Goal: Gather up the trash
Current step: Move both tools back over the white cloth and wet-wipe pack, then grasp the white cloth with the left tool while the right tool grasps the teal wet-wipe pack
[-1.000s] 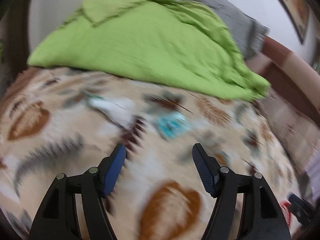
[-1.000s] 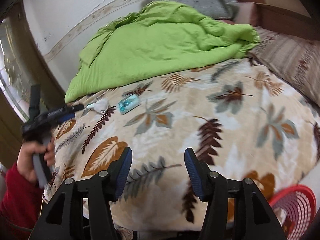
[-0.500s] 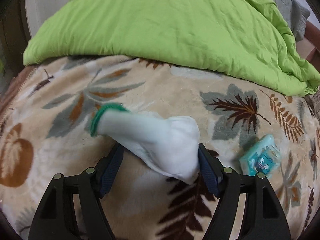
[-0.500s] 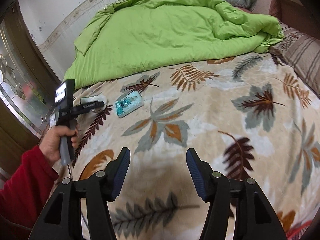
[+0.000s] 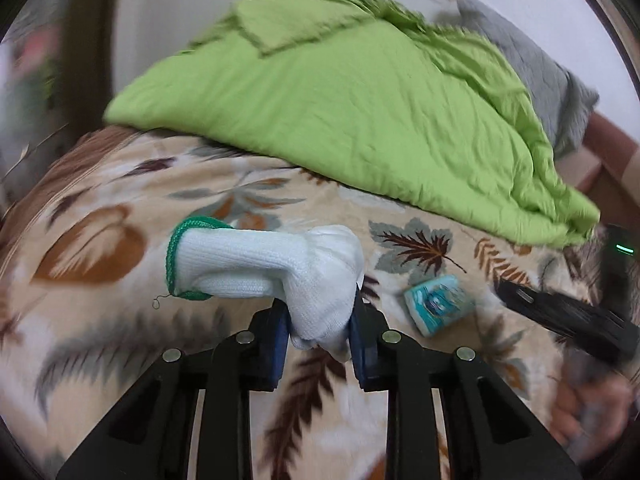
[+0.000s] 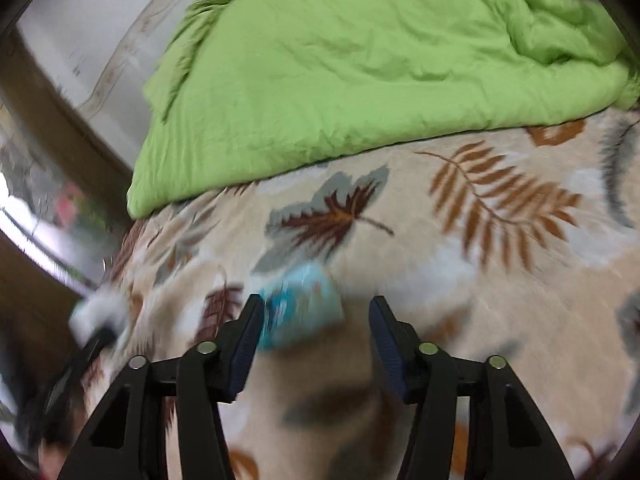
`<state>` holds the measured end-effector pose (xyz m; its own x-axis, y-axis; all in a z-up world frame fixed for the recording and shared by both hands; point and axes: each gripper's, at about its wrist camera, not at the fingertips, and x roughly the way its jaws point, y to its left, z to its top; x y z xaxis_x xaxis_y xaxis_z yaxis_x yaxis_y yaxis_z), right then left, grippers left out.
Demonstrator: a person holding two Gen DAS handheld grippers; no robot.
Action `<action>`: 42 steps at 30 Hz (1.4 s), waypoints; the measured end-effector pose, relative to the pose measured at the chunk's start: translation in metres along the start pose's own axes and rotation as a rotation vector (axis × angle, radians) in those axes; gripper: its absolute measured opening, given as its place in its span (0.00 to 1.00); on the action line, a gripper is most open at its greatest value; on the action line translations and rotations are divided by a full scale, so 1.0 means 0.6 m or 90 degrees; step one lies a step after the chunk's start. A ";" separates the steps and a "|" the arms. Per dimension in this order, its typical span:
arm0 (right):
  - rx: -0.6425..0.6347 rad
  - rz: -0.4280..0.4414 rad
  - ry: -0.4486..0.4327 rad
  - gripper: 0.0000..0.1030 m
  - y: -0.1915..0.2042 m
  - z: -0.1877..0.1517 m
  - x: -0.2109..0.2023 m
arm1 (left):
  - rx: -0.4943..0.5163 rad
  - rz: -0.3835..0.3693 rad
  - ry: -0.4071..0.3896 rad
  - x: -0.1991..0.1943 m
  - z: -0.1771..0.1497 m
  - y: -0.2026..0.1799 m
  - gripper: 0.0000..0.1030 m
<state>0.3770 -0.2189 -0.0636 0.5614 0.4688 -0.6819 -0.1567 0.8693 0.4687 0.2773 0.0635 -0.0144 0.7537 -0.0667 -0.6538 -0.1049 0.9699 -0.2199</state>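
My left gripper (image 5: 318,312) is shut on a white knit glove (image 5: 280,268) with a green cuff, held just above the leaf-patterned blanket (image 5: 100,240); the cuff sticks out to the left. A teal packet (image 5: 438,308) lies on the blanket to its right. In the right wrist view, that teal packet (image 6: 300,312) is blurred and sits between the fingers of my right gripper (image 6: 316,320), close to the left finger. The jaws are closing, and the pads do not press on it. The glove (image 6: 98,312) shows as a white blur at the left edge.
A rumpled green duvet (image 5: 340,120) covers the far half of the bed, with a grey pillow (image 5: 540,76) behind it. A wall and a dark wooden frame (image 6: 60,128) stand at the left. A person's hand (image 5: 580,412) holds the right gripper's handle at lower right.
The left jaws went from open around the glove to shut on it and drew back. The right gripper swept forward and left across the blanket until the teal packet lay between its fingers.
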 end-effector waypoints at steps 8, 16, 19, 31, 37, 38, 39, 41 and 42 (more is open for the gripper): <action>0.033 0.092 0.091 0.50 0.016 -0.027 0.079 | -0.012 0.045 -0.018 -0.019 -0.056 0.014 0.25; -0.179 0.165 0.141 0.55 0.128 -0.088 -0.016 | -0.016 0.052 -0.020 -0.008 -0.051 0.047 0.25; -0.192 0.095 0.090 0.73 0.127 -0.055 -0.014 | -0.018 0.052 -0.021 -0.007 -0.049 0.047 0.25; -0.271 -0.082 0.108 0.49 0.170 -0.106 0.114 | -0.023 0.062 -0.017 -0.001 -0.046 0.067 0.25; -0.231 -0.093 0.064 0.33 0.158 -0.111 0.066 | -0.001 0.049 -0.023 -0.009 -0.051 0.044 0.25; -0.223 -0.093 0.050 0.33 0.157 -0.116 0.046 | 0.003 0.047 -0.024 -0.011 -0.053 0.039 0.25; -0.219 -0.097 0.039 0.32 0.158 -0.124 0.029 | 0.009 0.045 -0.026 -0.014 -0.055 0.033 0.25; -0.201 -0.097 0.017 0.32 0.154 -0.144 -0.010 | 0.021 0.038 -0.029 -0.020 -0.061 0.019 0.25; -0.186 -0.096 0.009 0.32 0.152 -0.157 -0.030 | 0.028 0.033 -0.030 -0.025 -0.065 0.011 0.24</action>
<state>0.2758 -0.1332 -0.0615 0.5850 0.3311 -0.7404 -0.2995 0.9365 0.1822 0.2402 0.0616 -0.0343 0.7778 -0.0064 -0.6285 -0.1169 0.9810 -0.1547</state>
